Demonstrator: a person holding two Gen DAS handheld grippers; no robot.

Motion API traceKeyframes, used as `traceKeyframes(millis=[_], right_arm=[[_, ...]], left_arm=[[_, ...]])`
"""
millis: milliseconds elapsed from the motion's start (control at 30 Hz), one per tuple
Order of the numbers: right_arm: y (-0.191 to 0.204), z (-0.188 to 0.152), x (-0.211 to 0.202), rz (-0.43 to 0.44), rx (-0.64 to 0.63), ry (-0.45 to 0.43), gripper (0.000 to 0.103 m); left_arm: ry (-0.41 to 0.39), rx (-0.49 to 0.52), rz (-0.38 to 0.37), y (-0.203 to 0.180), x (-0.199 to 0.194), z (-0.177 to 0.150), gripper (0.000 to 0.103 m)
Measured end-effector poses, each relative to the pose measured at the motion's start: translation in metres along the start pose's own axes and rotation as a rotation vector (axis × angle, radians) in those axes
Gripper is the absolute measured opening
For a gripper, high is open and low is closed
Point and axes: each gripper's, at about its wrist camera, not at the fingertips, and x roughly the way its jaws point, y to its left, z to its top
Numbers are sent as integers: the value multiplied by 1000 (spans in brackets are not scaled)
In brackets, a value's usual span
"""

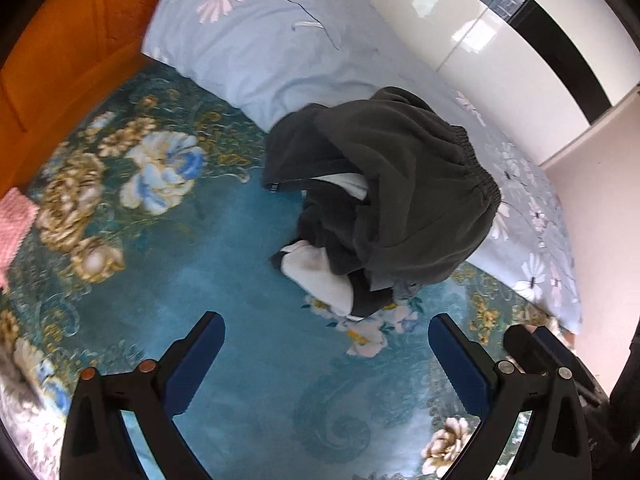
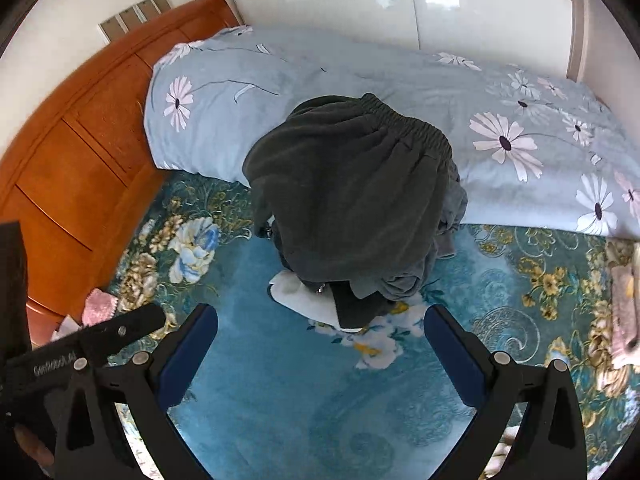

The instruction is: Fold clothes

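A crumpled heap of clothes [image 1: 380, 200] sits mid-bed on the teal floral bedspread [image 1: 248, 360], its back edge leaning against the pale blue daisy-print quilt [image 1: 260, 52]: soft dark grey fleece with a gathered elastic waistband, a white piece poking out below. The right view shows the panelled orange wooden headboard [image 2: 80, 168] in full; the left shows only a strip. Left gripper [image 1: 326, 336] hangs with jaws wide apart, holding nothing, short of the heap. Right gripper [image 2: 320, 328] likewise, spread and empty.
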Motion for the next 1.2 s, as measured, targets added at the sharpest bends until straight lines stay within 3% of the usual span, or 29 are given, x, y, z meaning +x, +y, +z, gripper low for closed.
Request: traceKeyframes(millis=[300, 700, 833, 933, 1033, 1067, 1133, 1167, 1200], right_arm=[[19, 17, 43, -175, -39, 117, 103], [19, 36, 108, -260, -58, 271, 103], [8, 38, 117, -281, -40, 278, 103], [-4, 33, 110, -286, -12, 260, 103], [-17, 20, 94, -308, 7, 267, 103], [-22, 16, 88, -318, 12, 272, 103], [-34, 6, 72, -341, 39, 265, 103], [-42, 1, 64, -351, 58, 259, 103], [-49, -4, 55, -356, 79, 255, 103]], left_arm=[[87, -1, -150, 18, 55, 38, 103], [174, -25, -205, 33, 113, 70, 103], [180, 34, -258, 9, 126, 87, 103], [187, 109, -246, -20, 143, 104, 103], [224, 90, -237, -35, 162, 118, 100], [238, 76, -234, -39, 169, 123, 90], [255, 58, -218, -46, 173, 130, 49], [258, 56, -206, -50, 173, 133, 16], [251, 67, -196, -54, 169, 134, 10]])
